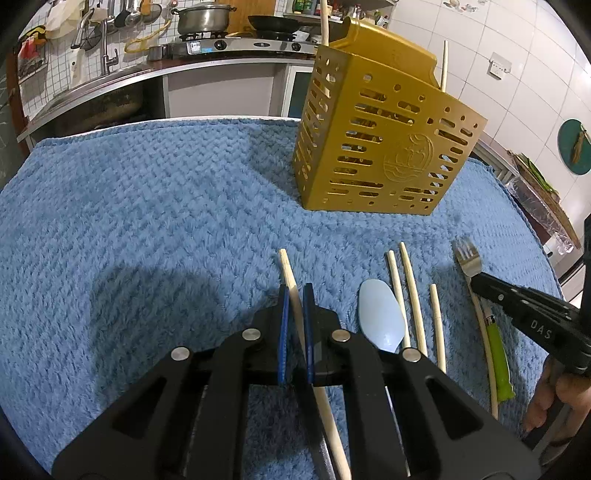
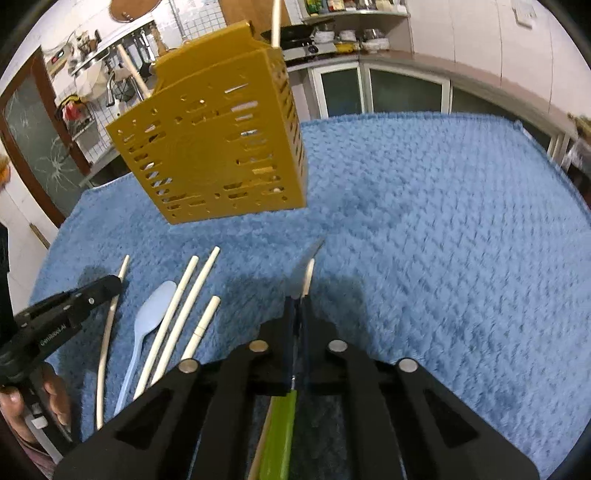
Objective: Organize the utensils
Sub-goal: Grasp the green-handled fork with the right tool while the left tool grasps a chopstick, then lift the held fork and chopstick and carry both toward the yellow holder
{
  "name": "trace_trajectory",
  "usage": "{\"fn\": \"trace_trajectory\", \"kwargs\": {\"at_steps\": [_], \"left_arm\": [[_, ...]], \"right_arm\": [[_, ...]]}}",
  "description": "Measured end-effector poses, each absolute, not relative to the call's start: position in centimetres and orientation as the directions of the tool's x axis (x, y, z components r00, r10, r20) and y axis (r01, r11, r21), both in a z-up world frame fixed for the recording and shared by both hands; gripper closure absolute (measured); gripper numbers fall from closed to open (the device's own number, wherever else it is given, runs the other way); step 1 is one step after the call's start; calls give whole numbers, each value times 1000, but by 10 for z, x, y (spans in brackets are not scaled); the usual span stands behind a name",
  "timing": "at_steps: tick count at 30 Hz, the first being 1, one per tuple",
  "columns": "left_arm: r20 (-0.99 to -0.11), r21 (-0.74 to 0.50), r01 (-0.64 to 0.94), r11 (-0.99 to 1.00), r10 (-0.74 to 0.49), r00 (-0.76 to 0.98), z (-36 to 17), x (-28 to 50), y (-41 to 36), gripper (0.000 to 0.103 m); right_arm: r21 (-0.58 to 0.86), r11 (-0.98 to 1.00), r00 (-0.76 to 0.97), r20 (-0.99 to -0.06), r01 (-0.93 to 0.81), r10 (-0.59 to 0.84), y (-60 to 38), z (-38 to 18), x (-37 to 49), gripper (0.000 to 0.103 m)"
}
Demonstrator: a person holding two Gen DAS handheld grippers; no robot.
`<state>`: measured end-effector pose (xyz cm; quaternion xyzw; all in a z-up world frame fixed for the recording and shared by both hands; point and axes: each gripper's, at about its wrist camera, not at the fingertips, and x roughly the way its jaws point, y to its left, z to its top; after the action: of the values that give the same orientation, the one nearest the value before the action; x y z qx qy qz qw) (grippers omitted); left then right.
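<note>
Black arms of the left claw [image 1: 295, 291] fill the bottom of its own view, and its blue pads pinch one pale chopstick [image 1: 290, 273] that pokes out past the tips. Over on the other side, the right claw [image 2: 297, 301] is pressed tight on a fork with a green handle [image 2: 280, 435], and a thin pale stick lies right beside the fork's metal end. All of this sits on a fluffy blue towel [image 1: 147, 206] that covers the table. More things lie on the towel between the two claws: a light blue spoon [image 1: 380, 317], two long chopsticks [image 1: 404, 295] side by side, and one shorter stick [image 1: 437, 325] next to them. Further back on the towel stands a yellow holder [image 1: 380, 147] with lots of slots and round holes in its walls. It stands up straight. Two pale sticks [image 1: 444, 62] poke up out of its top, one near each end. Through the slots you can see bits of other things inside, but it is too hard to tell what they are. Behind the table is a kitchen. A silver pot [image 1: 203, 18] and a black pan [image 1: 275, 24] sit on a gas stove, and a sink with a tap [image 1: 105, 48] is to the left of them. White tiles cover the wall. A round green board [image 1: 576, 147] hangs on the wall at the right. A person's fingers show at the edge of each view, holding the claw handles.
</note>
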<state>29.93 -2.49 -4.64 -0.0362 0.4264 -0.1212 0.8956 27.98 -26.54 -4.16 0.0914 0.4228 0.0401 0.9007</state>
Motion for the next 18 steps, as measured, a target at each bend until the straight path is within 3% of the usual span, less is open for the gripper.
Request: {"fn": "trace_trajectory", "kwargs": {"at_steps": [12,18], "left_arm": [[-729,-176,184,967,-254,636,-34,289,-21,99],[-647,-152,237,960,-278,710,4,265,-23,99]], "right_arm": [[170,985,718,-687,9,112,-267,-12,261,101],[187,982,776,-618,-14,128,-266,15,243,101]]}}
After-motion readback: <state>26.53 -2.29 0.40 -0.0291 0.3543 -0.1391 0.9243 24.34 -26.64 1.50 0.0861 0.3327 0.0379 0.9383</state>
